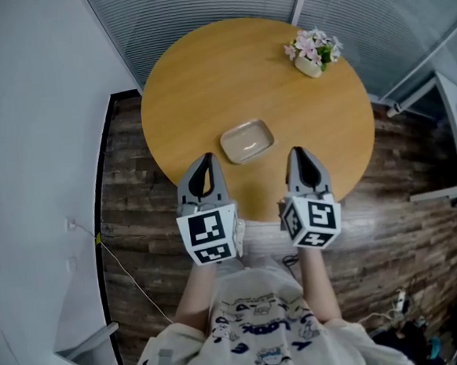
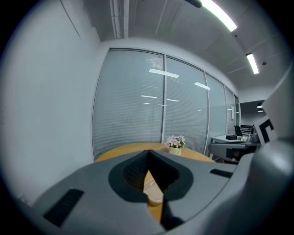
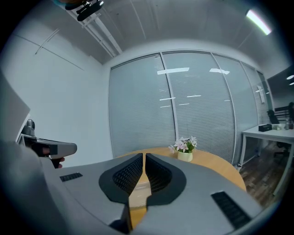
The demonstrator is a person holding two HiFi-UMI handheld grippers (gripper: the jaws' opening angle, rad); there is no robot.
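While near glass wall (image 1: 199,15), table (image 1: 197,86); dish (image 1: 246,141)

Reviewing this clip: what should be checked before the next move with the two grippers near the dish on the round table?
1. Left gripper empty, jaws together: ok.
2. Right gripper empty, jaws together: ok.
3. Beige dish lying flat and empty on the round table: ok.
4. Both grippers apart from the dish, on its near side: ok.
5. Jaws open enough to take the dish rim: not ok, both shut.
6. Flower pot upright at the far edge, away from both grippers: ok.
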